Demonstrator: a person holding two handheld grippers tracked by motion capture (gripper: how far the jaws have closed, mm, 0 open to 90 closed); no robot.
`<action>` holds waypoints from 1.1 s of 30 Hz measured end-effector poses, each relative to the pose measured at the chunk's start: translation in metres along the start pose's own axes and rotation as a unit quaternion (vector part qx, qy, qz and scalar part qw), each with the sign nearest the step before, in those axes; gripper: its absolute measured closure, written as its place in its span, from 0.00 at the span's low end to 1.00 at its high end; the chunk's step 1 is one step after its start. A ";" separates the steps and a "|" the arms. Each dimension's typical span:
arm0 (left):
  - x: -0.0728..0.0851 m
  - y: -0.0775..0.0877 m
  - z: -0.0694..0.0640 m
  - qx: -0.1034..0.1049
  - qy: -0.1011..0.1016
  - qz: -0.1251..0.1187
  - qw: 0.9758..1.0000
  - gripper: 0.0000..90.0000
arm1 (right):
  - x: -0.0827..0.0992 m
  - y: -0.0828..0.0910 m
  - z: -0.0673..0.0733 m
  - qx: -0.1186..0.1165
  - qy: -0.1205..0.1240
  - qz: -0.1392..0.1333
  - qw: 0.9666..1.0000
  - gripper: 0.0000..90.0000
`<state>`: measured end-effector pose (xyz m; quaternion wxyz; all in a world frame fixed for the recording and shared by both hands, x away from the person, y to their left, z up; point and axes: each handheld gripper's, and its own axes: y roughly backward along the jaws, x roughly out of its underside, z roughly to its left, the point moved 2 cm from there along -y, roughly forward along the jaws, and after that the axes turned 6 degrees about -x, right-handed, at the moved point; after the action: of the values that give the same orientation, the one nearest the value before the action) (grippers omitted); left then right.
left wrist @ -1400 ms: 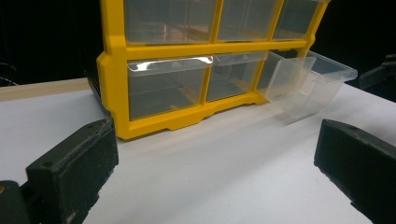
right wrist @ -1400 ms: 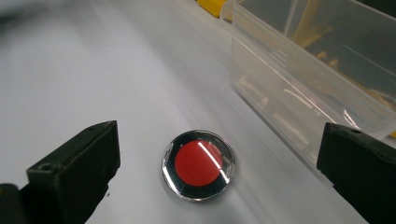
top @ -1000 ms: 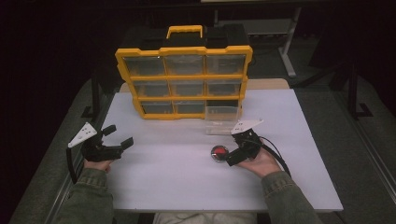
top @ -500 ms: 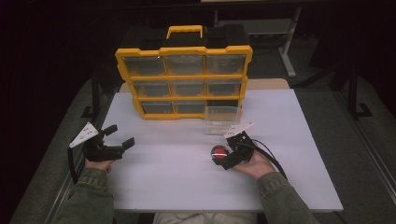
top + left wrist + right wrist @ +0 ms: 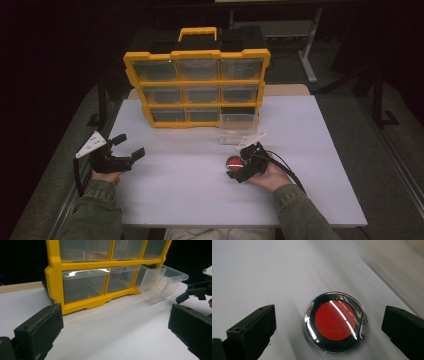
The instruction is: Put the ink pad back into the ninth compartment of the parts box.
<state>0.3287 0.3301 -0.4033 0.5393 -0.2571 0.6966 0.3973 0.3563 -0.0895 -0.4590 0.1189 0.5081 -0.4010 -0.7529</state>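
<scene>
A round clear case with a red disc (image 5: 232, 161) (image 5: 335, 322) lies flat on the white table (image 5: 180, 195). My right gripper (image 5: 236, 164) is open and low over it. One of its black fingers (image 5: 252, 331) stands on each side of the case, and neither touches it. At the table's left edge my left gripper (image 5: 130, 145) (image 5: 115, 325) is held open with nothing in it, aimed at the yellow organizer (image 5: 197, 80) (image 5: 57, 282). One clear drawer (image 5: 239, 129) (image 5: 161, 282) is pulled out of the organizer's bottom right slot and rests on the table.
The organizer stands upright at the back of the table with its other clear drawers closed and a yellow handle (image 5: 198, 33) on top. In the left gripper view, my right gripper (image 5: 197, 290) appears far off at the right edge. Dark floor surrounds the table.
My right gripper has slid left toward the red disc case, so its jaws now flank it. The left gripper and the drawer have not moved.
</scene>
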 end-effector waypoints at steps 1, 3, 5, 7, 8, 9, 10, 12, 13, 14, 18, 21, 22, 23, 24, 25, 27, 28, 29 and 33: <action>0.000 0.000 0.000 0.000 0.000 0.000 1.000 0.00 | 0.000 -0.001 -0.001 0.000 -0.004 0.002 1.000 0.00; 0.000 -0.001 0.000 0.001 0.000 0.000 1.000 0.00 | 0.001 -0.003 -0.002 0.000 -0.004 0.001 1.000 0.04; 0.000 -0.001 0.000 0.001 0.000 0.000 1.000 0.00 | 0.001 -0.004 -0.003 0.002 0.003 0.002 1.000 0.07; 0.000 -0.001 0.000 0.002 0.001 -0.001 1.000 0.00 | 0.001 -0.005 -0.003 0.003 0.000 0.001 1.000 0.10; 0.000 -0.001 -0.001 0.003 0.001 -0.001 1.000 0.00 | 0.001 -0.005 -0.004 0.002 0.001 -0.001 1.000 0.13; 0.000 -0.001 -0.001 0.004 0.001 -0.001 1.000 0.00 | 0.001 -0.005 -0.004 0.004 0.002 -0.002 1.000 0.15; 0.000 -0.001 -0.001 0.004 0.000 0.001 1.000 0.00 | 0.001 -0.005 -0.004 0.006 0.002 -0.003 1.000 0.15; 0.000 -0.001 -0.002 0.005 0.000 0.001 1.000 0.00 | 0.002 -0.004 -0.005 0.011 0.002 -0.003 1.000 0.16; 0.000 -0.002 -0.002 0.005 0.000 0.001 1.000 0.00 | 0.002 -0.004 -0.005 0.011 0.001 -0.002 1.000 0.18; 0.000 -0.002 -0.002 0.005 0.000 0.001 1.000 0.00 | 0.002 -0.004 -0.005 0.012 -0.001 0.000 1.000 0.19; 0.000 -0.002 -0.002 0.006 0.000 0.001 1.000 0.00 | 0.003 -0.005 -0.006 0.019 -0.001 0.006 1.000 0.22; 0.000 -0.002 -0.002 0.006 0.000 0.002 1.000 0.00 | 0.003 -0.004 -0.005 0.015 0.001 0.004 1.000 0.27; 0.000 -0.002 -0.002 0.006 0.000 0.001 1.000 0.00 | 0.002 -0.004 -0.004 0.012 0.003 0.004 1.000 0.31; 0.000 -0.002 -0.002 0.006 -0.001 0.001 1.000 0.00 | 0.002 -0.004 -0.003 0.009 0.006 0.004 1.000 0.32; 0.000 -0.002 -0.002 0.006 0.000 0.001 1.000 0.00 | 0.002 -0.004 -0.003 0.012 0.007 0.005 1.000 0.32; 0.000 -0.002 -0.002 0.006 0.000 0.001 1.000 0.00 | 0.002 -0.004 -0.003 0.012 0.007 0.005 1.000 0.32; 0.001 -0.002 -0.002 0.007 -0.001 0.002 1.000 0.00 | 0.002 -0.004 -0.003 0.012 0.007 0.005 1.000 0.32; 0.001 -0.002 -0.002 0.007 -0.001 0.002 1.000 0.00 | 0.001 -0.004 -0.003 0.013 0.004 0.007 1.000 0.32; 0.000 -0.002 -0.002 0.007 -0.002 0.002 1.000 0.00 | 0.001 -0.004 -0.002 0.014 0.004 0.008 1.000 0.32; 0.000 -0.002 -0.002 0.007 -0.001 0.001 1.000 0.00 | 0.000 -0.002 -0.002 0.011 0.002 0.008 1.000 0.32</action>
<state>0.3292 0.3270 -0.4041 0.5410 -0.2523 0.6992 0.3933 0.3581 -0.0889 -0.4610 0.1197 0.5082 -0.4131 -0.7461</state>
